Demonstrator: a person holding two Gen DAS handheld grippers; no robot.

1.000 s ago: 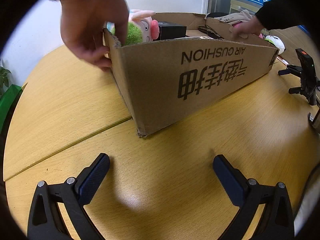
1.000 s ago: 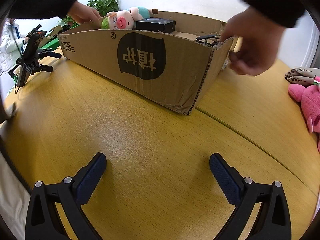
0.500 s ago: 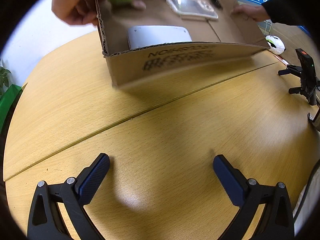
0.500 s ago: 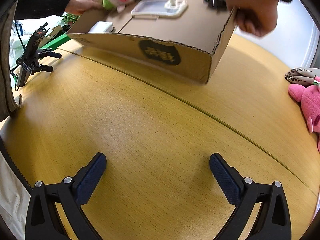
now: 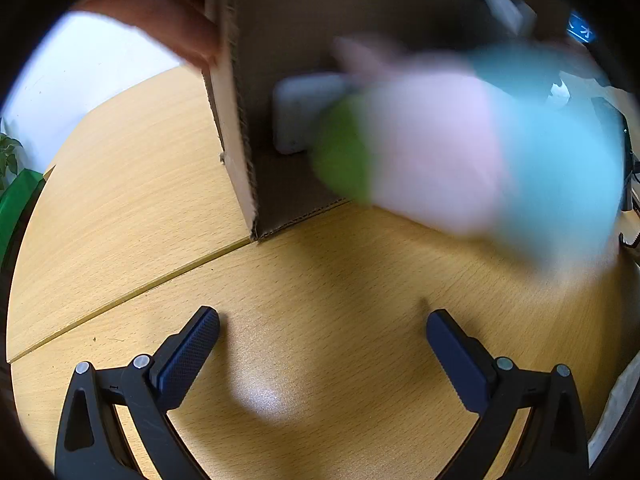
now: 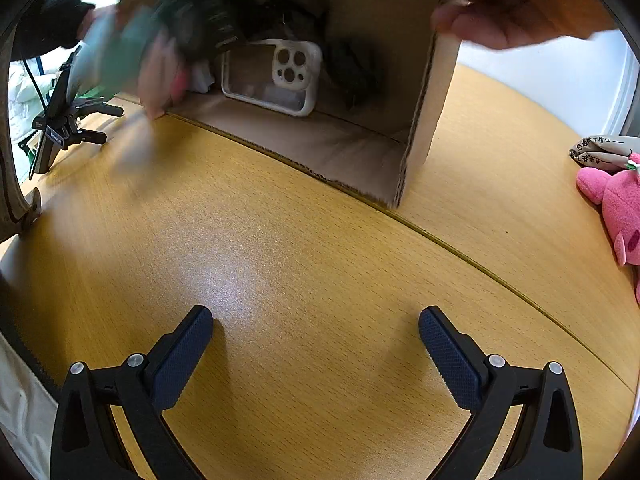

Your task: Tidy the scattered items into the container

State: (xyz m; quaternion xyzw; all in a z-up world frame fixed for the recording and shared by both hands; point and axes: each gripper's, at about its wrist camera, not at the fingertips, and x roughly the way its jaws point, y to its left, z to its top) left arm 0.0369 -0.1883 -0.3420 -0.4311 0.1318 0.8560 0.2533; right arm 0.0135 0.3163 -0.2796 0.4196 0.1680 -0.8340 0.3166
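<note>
Left gripper [image 5: 322,344]: jaws spread wide, empty, low over the wooden surface [image 5: 120,184]. Right gripper [image 6: 316,342]: likewise spread and empty. Beyond them, a cardboard box [image 6: 424,128] is tipped on its side, its opening facing the grippers, held by a hand [image 6: 492,20] at its upper corner. A phone case [image 6: 272,76] lies inside. A blurred plush toy [image 5: 460,152] is in front of the opening. A pink plush [image 6: 620,204] lies near the surface's right edge.
</note>
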